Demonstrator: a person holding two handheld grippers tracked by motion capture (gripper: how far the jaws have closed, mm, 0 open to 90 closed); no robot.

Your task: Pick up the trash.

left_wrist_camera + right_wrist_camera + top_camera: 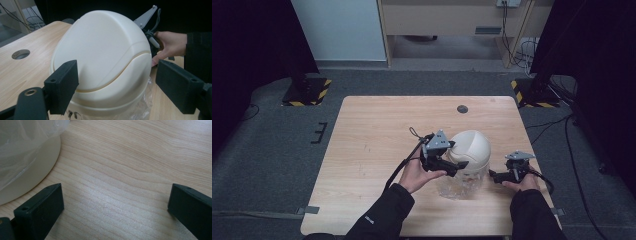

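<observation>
A small bin stands on the wooden table (377, 130), topped by a cream dome-shaped swing lid (472, 146) and lined with a clear plastic bag (457, 186). My left gripper (458, 165) is open at the lid's near left side. In the left gripper view the lid (105, 50) sits between the wide-apart jaws of that gripper (120, 86), and the bag (140, 110) hangs below the lid's rim. My right gripper (493, 176) is open low beside the bin's right side. Bare table lies between its jaws (115, 207), with the bin's bagged wall (22, 165) at the left.
A round cable hole (462, 109) lies in the table's far middle, also seen as the hole (20, 54) in the left gripper view. The other hand (170, 46) and its grey plate (146, 16) sit behind the lid. Striped stand bases (307, 90) flank the table on the carpet.
</observation>
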